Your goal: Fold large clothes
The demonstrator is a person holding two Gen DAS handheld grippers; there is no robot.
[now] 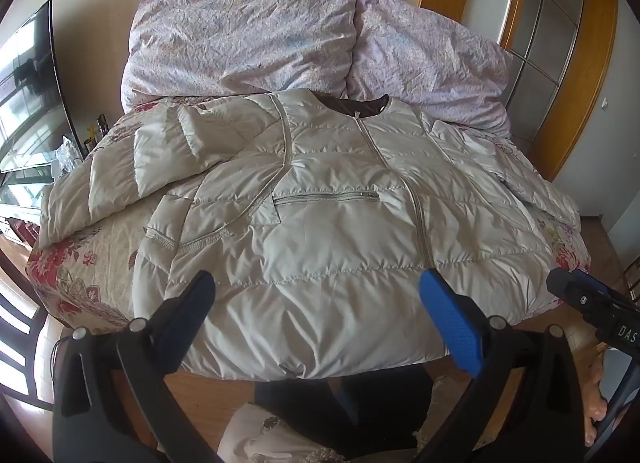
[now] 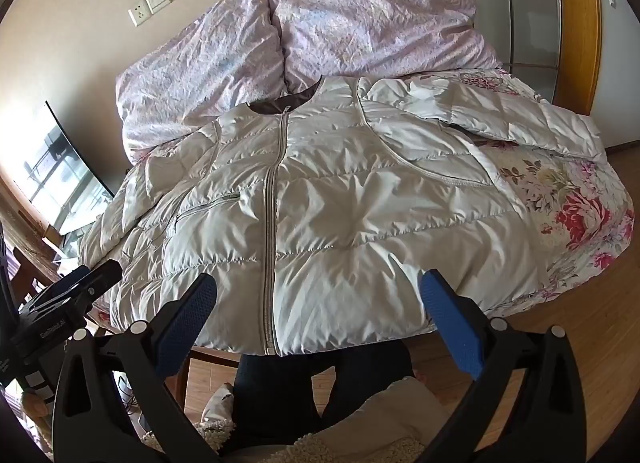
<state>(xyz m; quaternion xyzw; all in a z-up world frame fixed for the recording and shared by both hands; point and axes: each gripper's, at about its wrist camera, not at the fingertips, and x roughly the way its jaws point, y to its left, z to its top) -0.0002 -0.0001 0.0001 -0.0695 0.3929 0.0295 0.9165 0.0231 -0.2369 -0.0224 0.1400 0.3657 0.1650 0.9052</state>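
Left gripper [image 1: 316, 295] spread wide, empty, hovering over near hem of the jacket [image 1: 320, 223]; jacket lies flat, zipped, front up on the bed [image 1: 80, 263], sleeves out, ready to fold. Right gripper [image 2: 318, 297] likewise spread, empty, over the zipper [image 2: 272, 223] near the hem.

Glossy quilted cloth on jacket [image 1: 320, 247] ahead of jaws; matt crinkled cotton on pillows [image 1: 244, 35] beyond; matt floral print on bedspread [image 2: 572, 219]; textured blue rubber on pads [image 2: 452, 327]; smooth wood on floor [image 2: 560, 343] beneath.
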